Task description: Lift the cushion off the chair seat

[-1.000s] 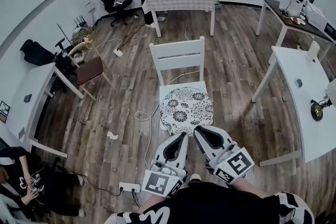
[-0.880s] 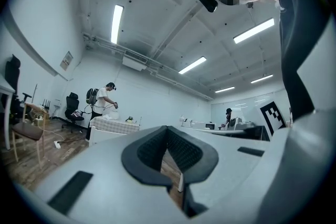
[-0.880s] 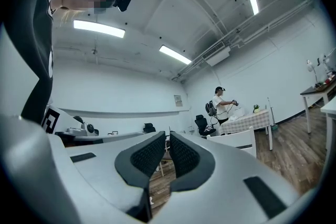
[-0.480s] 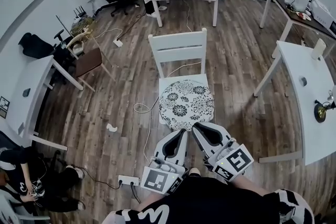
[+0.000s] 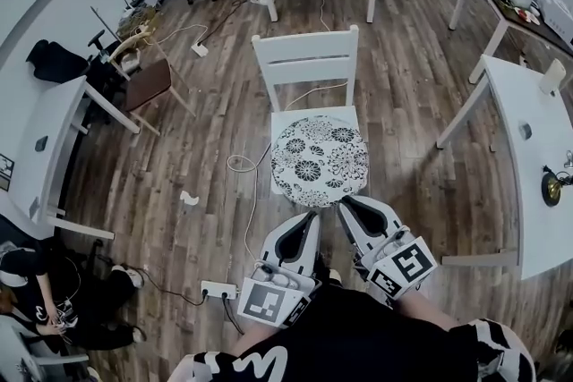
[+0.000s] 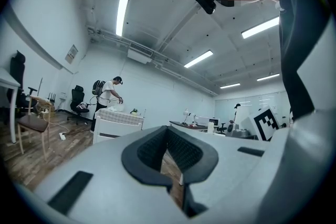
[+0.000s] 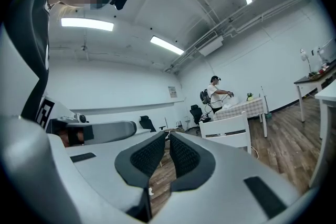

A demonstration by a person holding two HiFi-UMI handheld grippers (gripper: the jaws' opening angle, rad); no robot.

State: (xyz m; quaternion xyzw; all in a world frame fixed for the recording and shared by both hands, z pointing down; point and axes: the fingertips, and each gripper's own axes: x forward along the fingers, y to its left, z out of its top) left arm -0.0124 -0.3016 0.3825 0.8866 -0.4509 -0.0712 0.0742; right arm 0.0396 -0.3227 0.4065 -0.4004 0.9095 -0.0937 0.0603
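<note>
Head view is showing the round patterned cushion (image 5: 320, 161) lying on the seat of the white chair (image 5: 306, 58), its near edge hiding the seat front. Bare wooden floor (image 5: 403, 179) is lying open on both sides of the chair, and a white tabletop (image 5: 528, 165) is standing well apart to its right. The left gripper (image 5: 310, 217) and right gripper (image 5: 344, 205) are pointing at the cushion's near edge, just short of it. Only the gripper views are showing the jaws: both pairs are pressing together, gripping nothing. A second ago the right gripper's tip was overlapping the cushion's rim.
</note>
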